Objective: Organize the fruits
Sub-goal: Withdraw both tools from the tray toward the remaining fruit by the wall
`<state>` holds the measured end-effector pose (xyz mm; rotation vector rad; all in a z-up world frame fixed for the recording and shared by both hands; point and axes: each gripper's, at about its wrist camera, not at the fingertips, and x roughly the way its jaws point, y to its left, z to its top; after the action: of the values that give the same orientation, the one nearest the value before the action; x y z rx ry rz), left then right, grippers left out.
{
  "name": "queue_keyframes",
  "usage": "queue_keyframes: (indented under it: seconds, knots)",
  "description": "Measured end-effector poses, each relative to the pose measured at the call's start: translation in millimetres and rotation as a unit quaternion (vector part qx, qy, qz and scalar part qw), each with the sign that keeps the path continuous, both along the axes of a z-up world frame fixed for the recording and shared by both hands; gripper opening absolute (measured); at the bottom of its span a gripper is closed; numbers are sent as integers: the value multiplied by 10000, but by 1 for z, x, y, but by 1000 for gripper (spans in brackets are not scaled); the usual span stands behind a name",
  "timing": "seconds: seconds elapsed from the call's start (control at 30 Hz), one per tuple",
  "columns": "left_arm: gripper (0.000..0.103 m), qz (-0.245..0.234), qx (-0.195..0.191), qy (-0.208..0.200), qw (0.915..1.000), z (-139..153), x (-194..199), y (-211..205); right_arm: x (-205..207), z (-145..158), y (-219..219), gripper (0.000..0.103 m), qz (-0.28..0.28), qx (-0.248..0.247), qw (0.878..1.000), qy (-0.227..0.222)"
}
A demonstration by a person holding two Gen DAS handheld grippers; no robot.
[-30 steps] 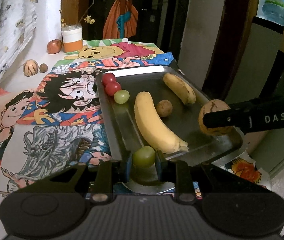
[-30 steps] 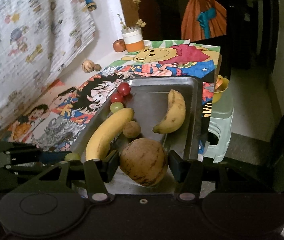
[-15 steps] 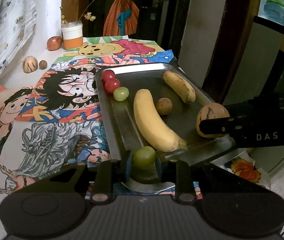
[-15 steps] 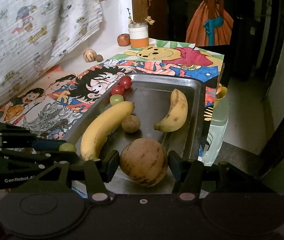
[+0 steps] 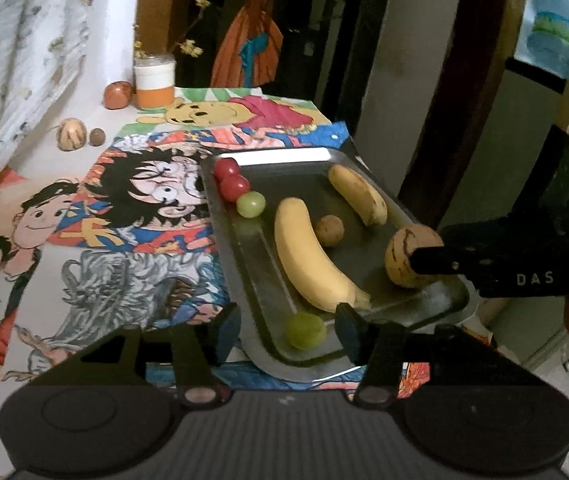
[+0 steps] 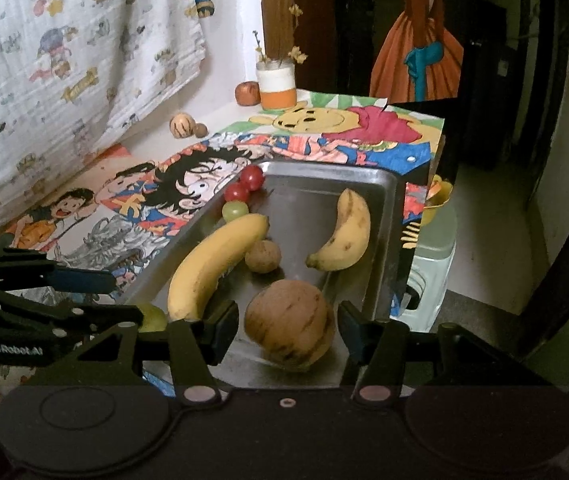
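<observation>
Released, green grape (image 5: 305, 330) and brown fruit (image 6: 289, 325) lie between spread left (image 5: 287, 330) and right grippers (image 6: 288, 330)

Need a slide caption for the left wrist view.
Open left hand-held gripper straddling a green grape at the near end of the steel tray.

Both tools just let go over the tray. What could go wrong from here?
1. The green grape lies loose at the tray's near corner between the open left tool; a nudge on withdrawal may roll it.
2. The round brown fruit sits between the open right tool, close to its fingers; pulling back askew could drag it.
3. The tray's right edge seems to overhang the table.
</observation>
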<state>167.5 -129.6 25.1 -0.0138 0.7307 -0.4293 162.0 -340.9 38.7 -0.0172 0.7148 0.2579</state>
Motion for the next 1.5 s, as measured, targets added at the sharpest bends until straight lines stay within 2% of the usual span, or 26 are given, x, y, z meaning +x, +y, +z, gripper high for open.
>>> queue_keyframes:
  seconds: [0.1,0.17,0.3,0.47,0.73,1.0,1.2,1.37,1.5]
  knots:
    - [71,168,-85,-80,9998,8,-4,9,-7,7,-2,62,-44,36,10000,-80]
    - [85,314,-131,-150,9993,14,-8,16,-13,12,-2,68,-80,48,9998,-155]
    - [103,517,-204,-231,9982,24,-15,29,-27,24,0,79,-137,104,9996,-223]
    - [103,530,-198,-37,9984,28,-24,43,-50,41,9,96,-148,38,9999,-62]
    - [103,576,-62,94,9983,23,-42,68,-95,70,25,100,-90,159,9993,341]
    - [103,665,-193,-210,9974,38,-60,96,-115,97,44,102,-183,111,9993,305]
    - [103,961,-154,-534,9938,58,-61,119,-104,125,55,102,-145,385,9989,207]
    - [103,1318,-192,-884,9871,89,-51,144,-73,163,67,102,13,754,9969,208]
    - [103,1570,-79,-1221,9800,114,-39,157,-35,202,84,102,225,844,9960,177]
